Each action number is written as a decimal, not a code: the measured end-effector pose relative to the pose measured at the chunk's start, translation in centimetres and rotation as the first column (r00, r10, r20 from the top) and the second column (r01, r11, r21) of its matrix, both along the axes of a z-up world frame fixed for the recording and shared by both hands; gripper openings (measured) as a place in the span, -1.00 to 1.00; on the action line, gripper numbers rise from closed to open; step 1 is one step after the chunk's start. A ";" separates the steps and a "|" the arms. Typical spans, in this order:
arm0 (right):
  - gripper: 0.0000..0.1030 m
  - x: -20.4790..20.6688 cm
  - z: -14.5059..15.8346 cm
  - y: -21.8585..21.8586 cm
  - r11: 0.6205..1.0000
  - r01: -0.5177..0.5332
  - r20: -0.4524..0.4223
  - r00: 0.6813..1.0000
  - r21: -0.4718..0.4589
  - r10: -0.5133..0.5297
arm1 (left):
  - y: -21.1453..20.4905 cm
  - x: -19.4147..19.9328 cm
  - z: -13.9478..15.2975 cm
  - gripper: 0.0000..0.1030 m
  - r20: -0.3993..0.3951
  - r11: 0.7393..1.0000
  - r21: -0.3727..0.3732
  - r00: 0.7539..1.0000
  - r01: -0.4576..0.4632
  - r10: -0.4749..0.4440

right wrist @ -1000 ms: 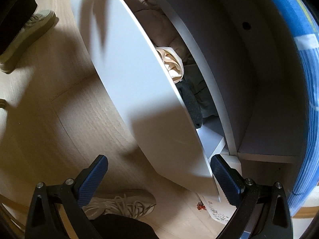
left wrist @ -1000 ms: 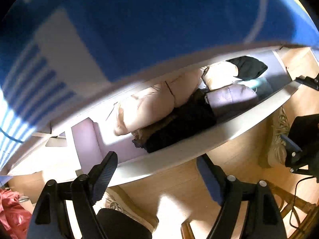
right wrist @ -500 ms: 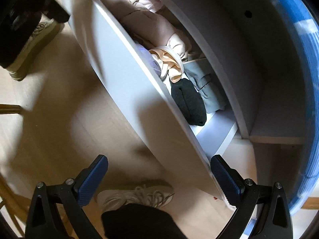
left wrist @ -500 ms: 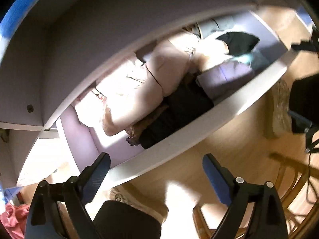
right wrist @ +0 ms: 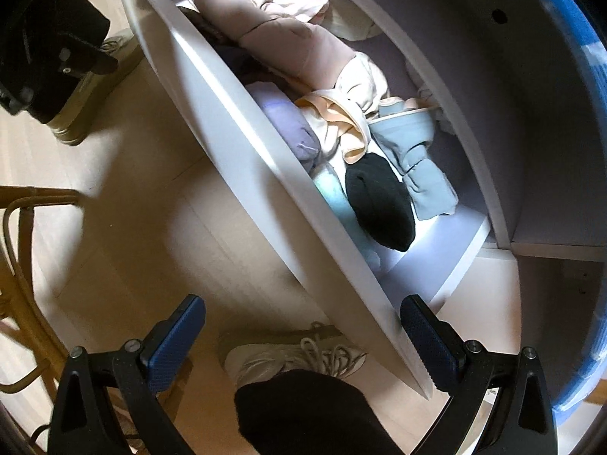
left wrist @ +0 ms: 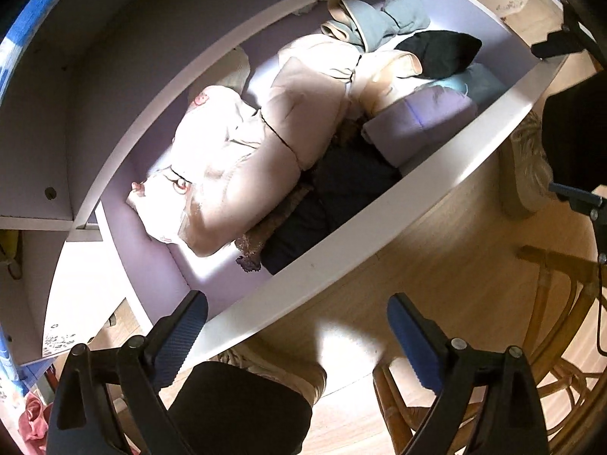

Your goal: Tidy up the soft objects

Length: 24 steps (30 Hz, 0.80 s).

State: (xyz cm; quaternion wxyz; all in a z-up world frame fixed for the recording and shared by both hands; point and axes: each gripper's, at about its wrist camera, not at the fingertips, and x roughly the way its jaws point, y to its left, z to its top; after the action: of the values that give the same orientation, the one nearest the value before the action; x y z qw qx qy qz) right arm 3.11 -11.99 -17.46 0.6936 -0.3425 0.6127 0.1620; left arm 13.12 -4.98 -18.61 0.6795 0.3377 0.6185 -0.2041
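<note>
An open white drawer (left wrist: 379, 235) under a bed holds soft clothes: a large pale pink garment (left wrist: 246, 151), a dark garment (left wrist: 334, 197), a lilac roll (left wrist: 421, 121), a black piece (left wrist: 436, 53) and a grey-blue piece (left wrist: 379, 22). The right wrist view shows the same drawer (right wrist: 265, 174) with the black piece (right wrist: 379, 201), grey-blue piece (right wrist: 417, 159) and pink garment (right wrist: 288, 41). My left gripper (left wrist: 297, 326) is open and empty above the drawer's front edge. My right gripper (right wrist: 303, 333) is open and empty over the floor beside the drawer front.
The person's sneakers (right wrist: 296, 352) and dark trouser legs stand on the wooden floor (right wrist: 132, 227) close to the drawer. A rattan chair (left wrist: 550, 322) stands at the right. A blue mattress edge (right wrist: 592, 76) overhangs the drawer.
Both grippers have risen and pulled back from the bed. The drawer's inside now shows much more fully in both views. Both stay open and empty.
</note>
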 end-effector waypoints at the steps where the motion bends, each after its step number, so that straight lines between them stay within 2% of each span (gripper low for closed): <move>1: 1.00 0.1 0.0 0.0 1.000 0.003 -0.008 1.000 0.007 -0.003 | 0.0 -0.1 -0.1 0.87 0.001 1.000 0.002 1.000 0.003 -0.003; 4: 1.00 -0.3 -0.1 0.4 1.000 0.003 -0.038 0.999 0.023 -0.003 | -0.2 -0.6 -0.4 0.92 -0.004 1.000 0.014 1.000 0.026 -0.026; 9: 1.00 -0.9 -0.2 1.1 0.999 -0.045 -0.069 0.997 -0.002 0.045 | -0.7 -1.5 -0.4 0.93 -0.002 0.996 0.053 0.998 0.070 -0.070; 14: 1.00 -1.2 -0.3 1.5 0.998 -0.063 -0.096 0.993 0.015 0.064 | -1.0 -1.6 -0.3 0.94 -0.015 0.996 0.050 0.998 0.069 -0.068; 21: 1.00 0.1 1.3 1.9 0.999 -0.020 -0.081 0.996 0.050 0.024 | -1.8 -2.4 0.2 0.97 -0.022 0.991 0.083 0.994 0.104 -0.103; 24: 1.00 1.8 3.1 1.5 0.990 0.059 -0.068 0.996 0.131 -0.051 | -1.5 -1.5 0.6 0.97 -0.037 0.998 0.035 0.998 0.055 -0.054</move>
State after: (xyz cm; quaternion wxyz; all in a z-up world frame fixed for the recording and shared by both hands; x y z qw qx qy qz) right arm 4.92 -10.46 -14.36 0.6988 -0.2732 0.6320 0.1940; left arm 11.63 -6.47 -17.99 0.6563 0.3629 0.6247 -0.2175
